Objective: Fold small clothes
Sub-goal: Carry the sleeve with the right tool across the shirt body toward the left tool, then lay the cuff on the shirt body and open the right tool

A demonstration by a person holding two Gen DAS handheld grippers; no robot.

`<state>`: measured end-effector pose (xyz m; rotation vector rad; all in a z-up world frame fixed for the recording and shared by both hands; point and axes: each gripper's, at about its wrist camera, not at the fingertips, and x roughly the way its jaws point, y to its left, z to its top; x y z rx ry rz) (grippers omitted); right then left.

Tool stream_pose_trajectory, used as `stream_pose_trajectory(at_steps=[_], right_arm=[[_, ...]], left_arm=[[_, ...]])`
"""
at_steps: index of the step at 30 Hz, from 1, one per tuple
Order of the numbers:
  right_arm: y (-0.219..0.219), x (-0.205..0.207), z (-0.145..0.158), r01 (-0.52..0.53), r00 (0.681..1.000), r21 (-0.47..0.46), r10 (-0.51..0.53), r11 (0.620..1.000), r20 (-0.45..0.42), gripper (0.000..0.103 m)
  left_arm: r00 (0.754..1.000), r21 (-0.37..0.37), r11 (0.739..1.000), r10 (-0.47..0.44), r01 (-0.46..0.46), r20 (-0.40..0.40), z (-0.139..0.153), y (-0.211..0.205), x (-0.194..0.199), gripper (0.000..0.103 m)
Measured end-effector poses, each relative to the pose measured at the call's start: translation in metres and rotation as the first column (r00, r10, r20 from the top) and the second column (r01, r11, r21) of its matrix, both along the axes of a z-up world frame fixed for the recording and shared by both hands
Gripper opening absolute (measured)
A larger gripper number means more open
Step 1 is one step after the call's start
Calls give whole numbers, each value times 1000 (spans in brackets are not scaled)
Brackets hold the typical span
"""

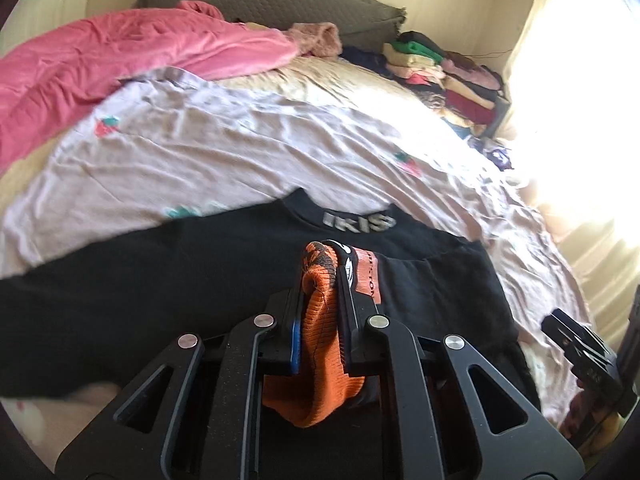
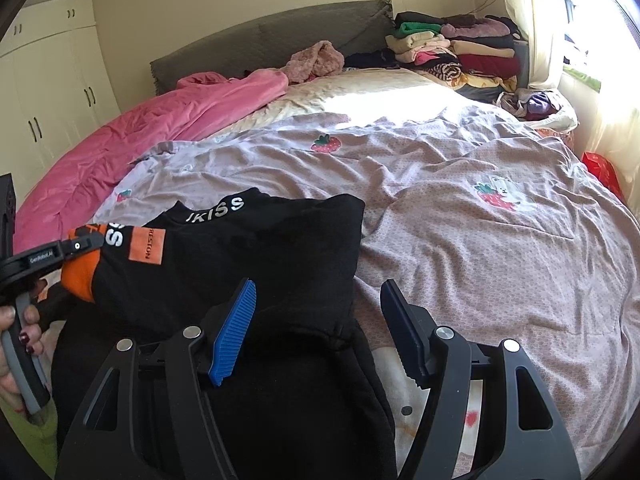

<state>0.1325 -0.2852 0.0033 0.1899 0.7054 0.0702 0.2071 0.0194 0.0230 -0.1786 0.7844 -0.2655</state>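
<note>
- Jaws of the left gripper (image 1: pixel 324 280) are clamped on the orange cuff (image 1: pixel 320 344) of the black sweater (image 2: pixel 248 256).
- Jaws of the right gripper (image 2: pixel 320 320) stand apart, empty, above the sweater's edge.
- The sweater lies on the bed (image 2: pixel 480 220).

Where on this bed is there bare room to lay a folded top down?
The strawberry sheet is free right of the black top, up to the cream patch. Crowded: the folded stack at the far right corner, the pink blanket along the left.
</note>
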Motion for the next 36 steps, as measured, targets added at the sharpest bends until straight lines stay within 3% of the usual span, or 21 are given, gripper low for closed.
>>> stream_pose_trajectory(at_steps=[9, 20, 25, 30, 33, 36], right_arm=[[14, 8, -8, -25, 999, -10, 25, 1000, -22, 64], [22, 12, -5, -37, 999, -25, 37, 999, -12, 64], [26, 14, -2, -43, 999, -34, 43, 999, -5, 64], [31, 16, 0, -47, 999, -32, 48, 998, 2, 64], [35, 18, 2, -56, 998, -31, 56, 998, 5, 64], [41, 18, 5, -73, 997, -42, 73, 996, 12, 64]], left_arm=[[997, 11, 1000, 29, -28, -78, -33, 22, 14, 7], [995, 69, 993, 96, -95, -10, -19, 39, 3, 13], [992, 48, 991, 124, -125, 15, -11, 52, -4, 13], [999, 68, 997, 46, -45, -1, -14, 30, -11, 19], [996, 72, 996, -50, 55, -69, -30, 6, -11, 23], [986, 107, 991, -67, 84, -152, -53, -4, -5, 33]])
